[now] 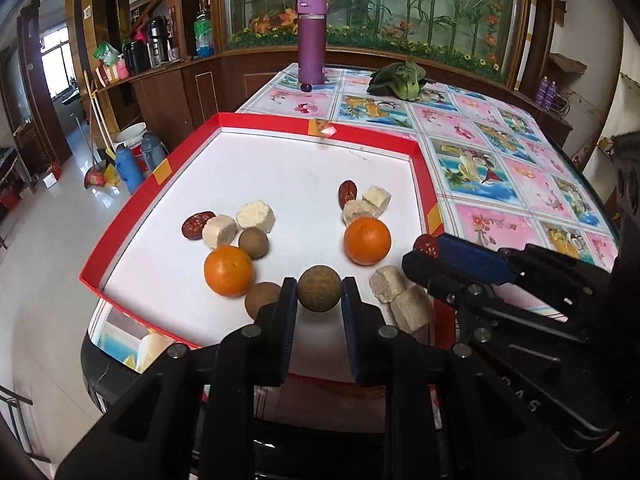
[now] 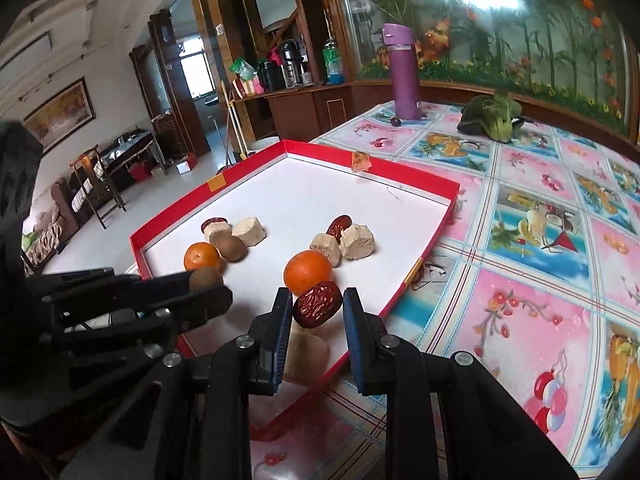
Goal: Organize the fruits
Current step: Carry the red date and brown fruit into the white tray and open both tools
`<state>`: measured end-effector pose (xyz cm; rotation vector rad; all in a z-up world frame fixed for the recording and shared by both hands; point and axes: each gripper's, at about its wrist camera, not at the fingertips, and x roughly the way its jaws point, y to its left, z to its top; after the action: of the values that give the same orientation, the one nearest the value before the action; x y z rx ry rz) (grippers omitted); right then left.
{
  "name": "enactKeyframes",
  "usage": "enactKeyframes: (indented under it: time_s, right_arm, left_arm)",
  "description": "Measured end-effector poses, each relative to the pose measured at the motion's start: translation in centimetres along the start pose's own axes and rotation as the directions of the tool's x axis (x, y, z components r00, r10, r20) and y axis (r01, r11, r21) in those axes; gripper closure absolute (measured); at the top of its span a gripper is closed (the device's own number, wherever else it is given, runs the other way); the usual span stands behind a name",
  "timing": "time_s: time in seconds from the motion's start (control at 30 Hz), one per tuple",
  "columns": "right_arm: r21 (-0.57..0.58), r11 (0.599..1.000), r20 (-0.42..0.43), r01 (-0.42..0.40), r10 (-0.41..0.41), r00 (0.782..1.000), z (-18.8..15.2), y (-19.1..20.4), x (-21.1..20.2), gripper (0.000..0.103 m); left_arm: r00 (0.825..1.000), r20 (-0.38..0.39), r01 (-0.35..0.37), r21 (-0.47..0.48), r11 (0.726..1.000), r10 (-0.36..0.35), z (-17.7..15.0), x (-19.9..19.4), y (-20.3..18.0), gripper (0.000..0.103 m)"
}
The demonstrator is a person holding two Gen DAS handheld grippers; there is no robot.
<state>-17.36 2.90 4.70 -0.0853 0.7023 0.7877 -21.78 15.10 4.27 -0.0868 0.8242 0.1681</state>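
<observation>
White tray floor [image 1: 288,168] lies bare toward its far red rim; my left gripper [image 1: 319,290] clamps a brown round fruit [image 1: 319,288] at the near edge. Right wrist: my right gripper [image 2: 318,306] pinches a red date [image 2: 318,304] beside the orange [image 2: 307,272], near the tray's right rim. No legible writing.

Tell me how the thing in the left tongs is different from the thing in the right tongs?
The left tongs hold a brown ball fruit; the right tongs hold a red date. The ball fruit is round, dull and rough; the date is oval, wrinkled and shiny. Both are small, pinched between the pads and held over the near end of the red tray.
</observation>
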Motion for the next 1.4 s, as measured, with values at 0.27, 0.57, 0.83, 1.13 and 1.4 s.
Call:
enactKeyframes:
  time_s: [0.27,0.57,0.83,1.13,1.4]
  right_arm:
    - [0.021,1.0,-0.017,0.009,-0.009,1.0,0.0,-0.2,0.1,0.078]
    - [0.013,0.999,-0.039,0.034,-0.033,0.999,-0.1,0.1,0.5,0.078]
    - [0.004,0.999,-0.043,0.04,-0.04,0.998,-0.1,0.2,0.6,0.078]
    - [0.0,1.0,-0.048,0.03,-0.03,0.998,-0.1,0.3,0.6,0.074]
    - [0.022,1.0,-0.042,-0.009,0.01,0.999,-0.1,-0.2,0.4,0.071]
  left_arm:
    - [0.998,0.002,-0.057,-0.031,0.998,0.058,-0.1,0.7,0.5,0.079]
    - [0.995,0.02,-0.094,-0.08,0.992,0.096,0.1,0.7,1.1,0.079]
    - [0.995,0.02,-0.1,-0.099,0.99,0.102,0.3,0.7,1.1,0.079]
    - [0.992,0.022,-0.123,-0.117,0.985,0.127,0.4,0.4,1.0,0.078]
    - [0.988,0.036,-0.142,-0.135,0.981,0.148,0.4,-0.2,1.2,0.052]
